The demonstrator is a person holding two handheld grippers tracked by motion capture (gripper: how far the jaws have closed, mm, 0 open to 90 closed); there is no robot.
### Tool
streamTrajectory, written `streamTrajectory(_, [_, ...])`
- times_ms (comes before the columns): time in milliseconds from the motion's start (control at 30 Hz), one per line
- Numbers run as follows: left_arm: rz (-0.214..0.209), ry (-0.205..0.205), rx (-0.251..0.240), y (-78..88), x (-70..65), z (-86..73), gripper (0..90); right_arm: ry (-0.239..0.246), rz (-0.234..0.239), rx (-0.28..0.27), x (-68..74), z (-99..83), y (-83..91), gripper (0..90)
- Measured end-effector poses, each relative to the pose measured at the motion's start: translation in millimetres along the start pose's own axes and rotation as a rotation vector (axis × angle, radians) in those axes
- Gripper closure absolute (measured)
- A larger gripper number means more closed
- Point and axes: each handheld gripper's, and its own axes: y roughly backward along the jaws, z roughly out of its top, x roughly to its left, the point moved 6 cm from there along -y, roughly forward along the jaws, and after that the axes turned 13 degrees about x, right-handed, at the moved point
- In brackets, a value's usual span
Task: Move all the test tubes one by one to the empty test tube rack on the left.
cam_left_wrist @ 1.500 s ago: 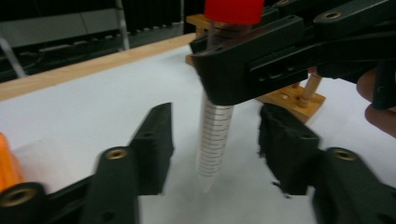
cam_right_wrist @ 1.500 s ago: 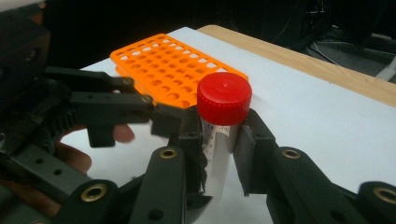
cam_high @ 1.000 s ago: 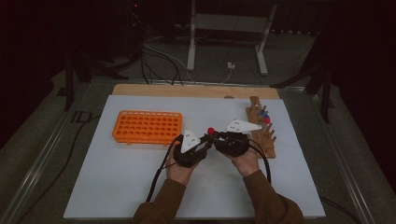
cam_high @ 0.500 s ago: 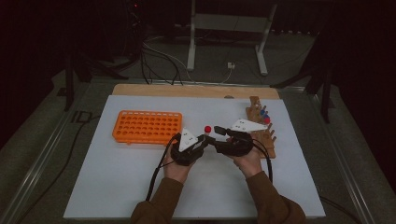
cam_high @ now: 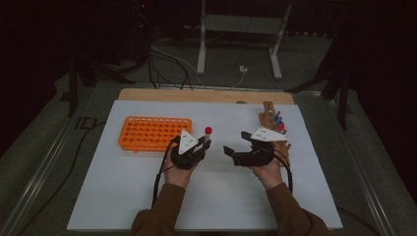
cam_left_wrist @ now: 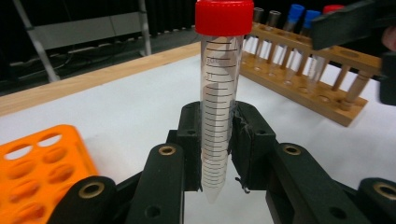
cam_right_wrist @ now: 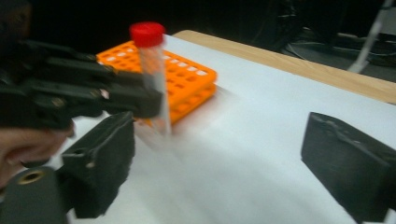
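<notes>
A clear graduated tube with a red cap (cam_left_wrist: 219, 116) stands upright between the pads of my left gripper (cam_left_wrist: 217, 140), which is shut on its lower part. In the high view, the left gripper (cam_high: 204, 144) holds the tube (cam_high: 208, 131) just right of the orange rack (cam_high: 153, 132). My right gripper (cam_high: 236, 142) sits a little to the right of it, its jaws having just been opening. In the right gripper view, nothing lies between its wide-apart jaws (cam_right_wrist: 229, 158); the tube (cam_right_wrist: 152, 79) and the left gripper (cam_right_wrist: 84, 98) are beyond them at the left.
A wooden rack (cam_high: 273, 123) with blue- and red-capped tubes stands at the right behind my right hand. The white mat (cam_high: 123, 196) covers the table, with a wooden strip (cam_high: 196, 95) along its far edge. The orange rack (cam_left_wrist: 37, 172) lies close to the left gripper.
The right gripper has let go of the tube and opened wide. The two hands have drawn apart, and the left gripper has carried the tube to the left.
</notes>
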Motion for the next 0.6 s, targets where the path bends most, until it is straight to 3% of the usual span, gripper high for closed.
streamTrajectory(200, [0.021,0.005,-0.003,3.6,12.7,-1.2,74.5,-0.011,-0.034,0.006,-11.8,-8.6,6.2,0.0])
streamTrajectory(600, [0.087,0.045,-0.019,16.3,48.0,-4.1,74.5,-0.02,-0.109,0.014,-34.8,-33.0,21.2,0.0])
